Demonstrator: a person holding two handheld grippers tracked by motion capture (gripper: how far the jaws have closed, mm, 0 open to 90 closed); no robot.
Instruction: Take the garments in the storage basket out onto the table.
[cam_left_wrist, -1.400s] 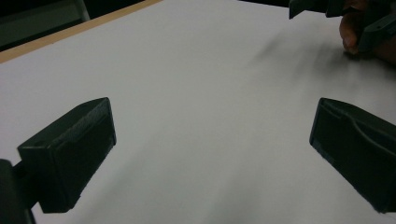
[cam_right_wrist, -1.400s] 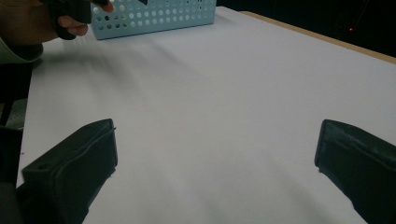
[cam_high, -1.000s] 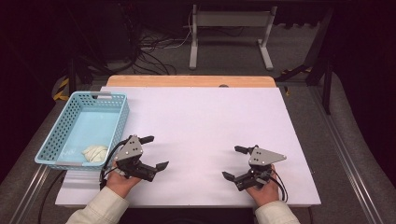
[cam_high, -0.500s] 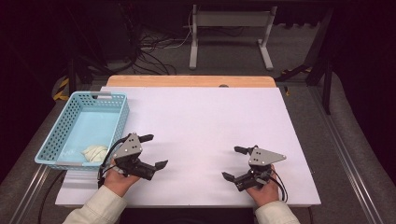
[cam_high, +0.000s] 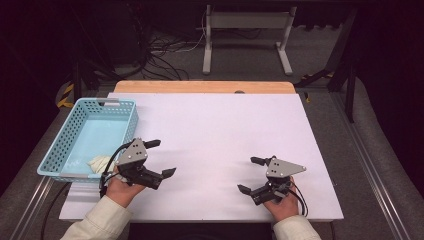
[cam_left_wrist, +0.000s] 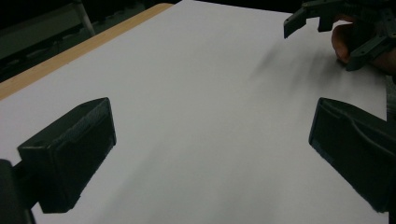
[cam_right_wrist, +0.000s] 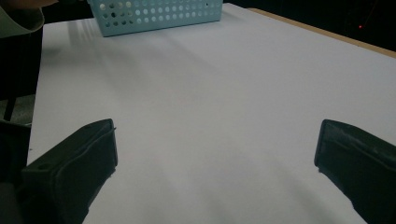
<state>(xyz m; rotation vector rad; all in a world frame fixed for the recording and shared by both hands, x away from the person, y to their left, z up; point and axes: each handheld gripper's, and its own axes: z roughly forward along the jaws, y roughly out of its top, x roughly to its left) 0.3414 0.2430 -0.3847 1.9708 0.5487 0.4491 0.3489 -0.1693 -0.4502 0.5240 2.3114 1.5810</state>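
Both tools rest wide open and hold nothing. The left gripper (cam_high: 159, 159) is just beside the blue basket (cam_high: 61, 146); the right gripper (cam_high: 252, 174) is far from it. A pale cloth lump (cam_high: 100, 162) lies inside the basket's near corner. The work looks finished, or the left gripper must reach in next.

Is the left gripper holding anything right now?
No: in the left gripper view the left gripper has its jaws wide apart with only the bare white table between them.

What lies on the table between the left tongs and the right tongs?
Nothing: between the left tongs and right tongs, the high view shows bare white table.
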